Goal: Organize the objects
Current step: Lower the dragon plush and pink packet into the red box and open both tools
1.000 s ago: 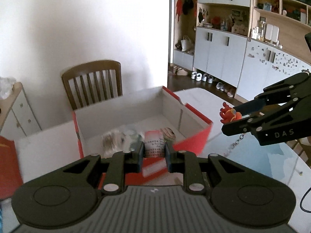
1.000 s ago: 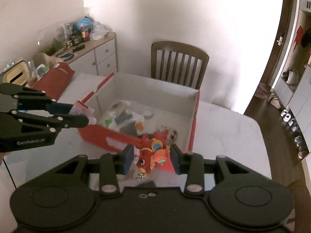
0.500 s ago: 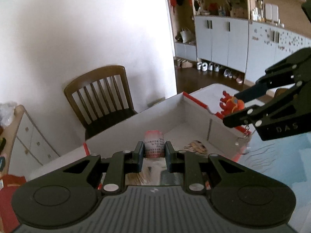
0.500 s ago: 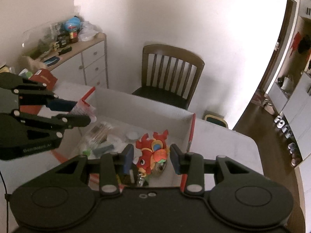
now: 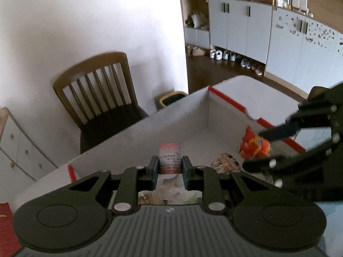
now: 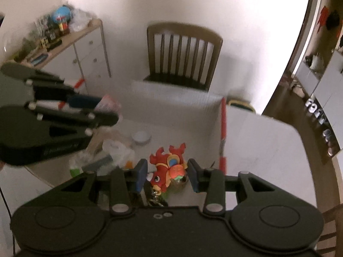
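Observation:
A red and white cardboard box (image 5: 188, 115) stands open on the table, with several small items inside. My left gripper (image 5: 170, 167) is shut on a small red and white bottle (image 5: 170, 156) and holds it over the box. The bottle also shows in the right wrist view (image 6: 107, 105). My right gripper (image 6: 167, 174) is over the box, and a red and orange fish toy (image 6: 168, 167) sits between its fingers, which stand apart with gaps on both sides. The toy also shows in the left wrist view (image 5: 254, 145).
A wooden chair (image 5: 100, 90) stands behind the box by the white wall. A white drawer cabinet (image 6: 85, 51) with clutter on top is at the left. The white tabletop (image 6: 263, 145) extends to the right of the box. A red box lid (image 5: 6, 220) lies at the left.
Both grippers moved forward over the box interior and lower. The right gripper's fingers opened wider around the fish toy. The left stays shut on the bottle.

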Available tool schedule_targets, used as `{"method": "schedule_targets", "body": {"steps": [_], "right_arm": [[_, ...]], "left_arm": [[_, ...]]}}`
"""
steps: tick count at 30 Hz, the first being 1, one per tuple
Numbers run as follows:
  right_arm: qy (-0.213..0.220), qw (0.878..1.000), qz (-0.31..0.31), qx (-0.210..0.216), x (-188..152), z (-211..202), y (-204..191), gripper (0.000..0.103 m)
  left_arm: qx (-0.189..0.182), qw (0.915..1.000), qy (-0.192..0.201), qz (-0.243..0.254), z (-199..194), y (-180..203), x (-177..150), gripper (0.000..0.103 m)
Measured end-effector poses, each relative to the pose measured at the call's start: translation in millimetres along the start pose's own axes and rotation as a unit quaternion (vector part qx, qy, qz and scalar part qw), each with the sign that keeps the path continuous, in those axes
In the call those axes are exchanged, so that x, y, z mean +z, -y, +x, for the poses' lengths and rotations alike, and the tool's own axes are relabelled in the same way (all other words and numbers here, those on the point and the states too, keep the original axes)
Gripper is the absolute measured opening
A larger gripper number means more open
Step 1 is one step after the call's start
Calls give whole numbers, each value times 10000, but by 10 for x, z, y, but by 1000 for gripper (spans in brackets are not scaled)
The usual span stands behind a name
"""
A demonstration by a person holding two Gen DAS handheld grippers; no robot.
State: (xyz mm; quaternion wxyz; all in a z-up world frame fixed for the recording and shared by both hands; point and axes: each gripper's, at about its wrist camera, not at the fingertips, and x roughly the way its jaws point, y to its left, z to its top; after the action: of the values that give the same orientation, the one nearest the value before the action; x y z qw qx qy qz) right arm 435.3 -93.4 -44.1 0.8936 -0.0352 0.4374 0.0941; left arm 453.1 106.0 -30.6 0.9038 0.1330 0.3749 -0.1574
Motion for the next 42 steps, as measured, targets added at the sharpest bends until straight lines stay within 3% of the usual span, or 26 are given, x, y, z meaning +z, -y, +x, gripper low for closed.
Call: {"method": "schedule_targets", "body": {"steps": [15, 22, 27, 30, 40, 42], "right_arm": [[-546, 9985, -36, 16, -171, 307, -114, 40], [-616, 9978, 252, 69, -197, 314, -80, 42], [-573, 9980, 250, 82, -169, 279, -59, 45], [-541, 9982, 233, 76, -183, 260, -75, 51], [-291, 9991, 278, 95, -178, 22, -44, 52], [-234, 9993, 267, 86, -185, -49, -39, 52]], "left_arm": [[-235, 9976, -594, -250, 452, -76, -162, 21], [-258, 9954, -884, -248, 535, -65, -226, 21], [-248, 9948, -912, -376, 513, -69, -226, 22], [-225, 9953, -871, -346, 461, -43, -233, 23], [-148, 9968, -635, -471, 195, -14, -231, 26], [-155, 9972, -571, -460, 114, 9, -229, 33]]}}
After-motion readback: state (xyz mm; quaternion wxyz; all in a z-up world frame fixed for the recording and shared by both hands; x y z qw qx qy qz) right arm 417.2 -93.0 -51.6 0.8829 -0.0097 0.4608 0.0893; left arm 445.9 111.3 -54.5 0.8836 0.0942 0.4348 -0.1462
